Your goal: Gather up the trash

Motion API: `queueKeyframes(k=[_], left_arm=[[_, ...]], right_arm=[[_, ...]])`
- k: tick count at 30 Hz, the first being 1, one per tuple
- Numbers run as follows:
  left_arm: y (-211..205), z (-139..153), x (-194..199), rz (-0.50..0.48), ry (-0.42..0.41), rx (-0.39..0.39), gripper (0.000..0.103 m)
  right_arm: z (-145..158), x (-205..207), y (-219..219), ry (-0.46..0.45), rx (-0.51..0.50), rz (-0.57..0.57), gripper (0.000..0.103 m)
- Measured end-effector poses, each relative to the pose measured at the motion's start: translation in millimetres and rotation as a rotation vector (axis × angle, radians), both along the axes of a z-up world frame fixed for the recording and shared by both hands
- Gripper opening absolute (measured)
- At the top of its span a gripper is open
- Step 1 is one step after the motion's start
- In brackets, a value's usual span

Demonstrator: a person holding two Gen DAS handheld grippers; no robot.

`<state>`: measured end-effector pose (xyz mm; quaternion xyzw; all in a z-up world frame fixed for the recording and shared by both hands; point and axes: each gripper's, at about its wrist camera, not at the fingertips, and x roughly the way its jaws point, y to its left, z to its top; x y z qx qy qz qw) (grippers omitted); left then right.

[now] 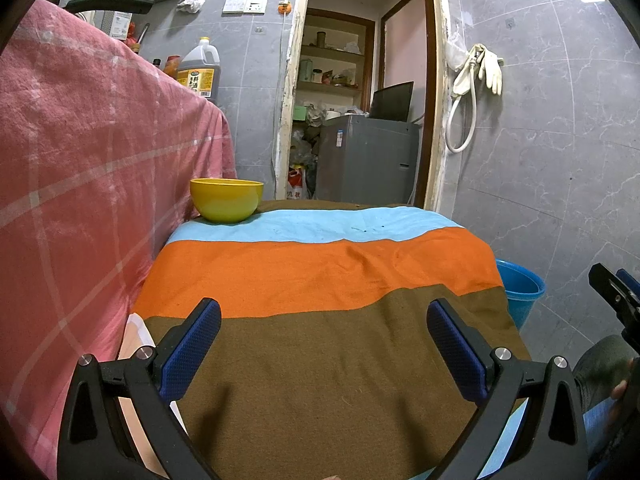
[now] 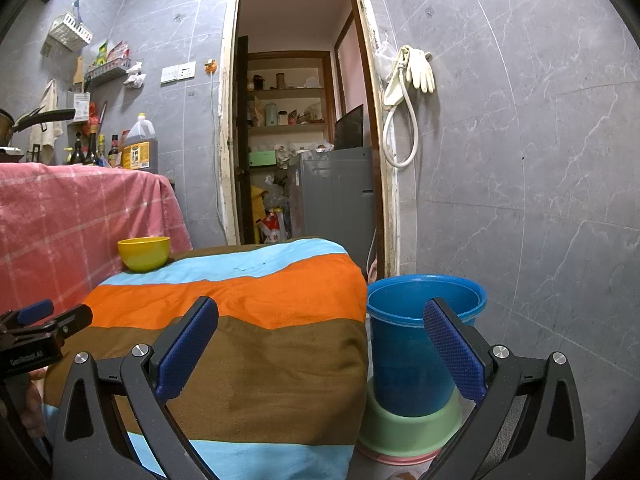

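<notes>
In the left wrist view, the left gripper (image 1: 324, 320) is hovering over the brown band of a striped cloth (image 1: 320, 264) covering a low table, its blue pads spread wide and holding nothing. A yellow bowl (image 1: 226, 199) is sitting at the far left corner of the cloth, against a pink checked cover (image 1: 80, 152). A few tiny dark specks are lying on the light blue band; no clear piece of trash is showing. A blue bucket (image 1: 520, 288) is peeking out past the right edge, and the right gripper (image 1: 616, 300) is entering at the far right.

In the right wrist view, the right gripper (image 2: 320, 320) is likewise released and empty, straddling the cloth's right edge and the blue bucket (image 2: 424, 308), which is standing on stacked green and pink basins (image 2: 412, 424) on the floor. The bowl (image 2: 144, 254) is well apart, far left.

The step in hand looks like searching: nothing is grasped yet. The next move probably calls for locating the trash, perhaps inside the bowl, whose contents are hidden, then carrying it to the bucket, the likely bin.
</notes>
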<state>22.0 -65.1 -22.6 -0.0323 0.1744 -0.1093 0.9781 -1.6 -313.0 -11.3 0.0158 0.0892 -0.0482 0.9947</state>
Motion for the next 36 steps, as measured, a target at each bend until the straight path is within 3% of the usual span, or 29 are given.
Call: queueKeyframes(k=[36], left_arm=[[-1.2,-0.7,-0.6,0.001,-0.001,0.001,0.101]], right_arm=[[-0.3,0.0,1.8,0.000,0.003,-0.001,0.103]])
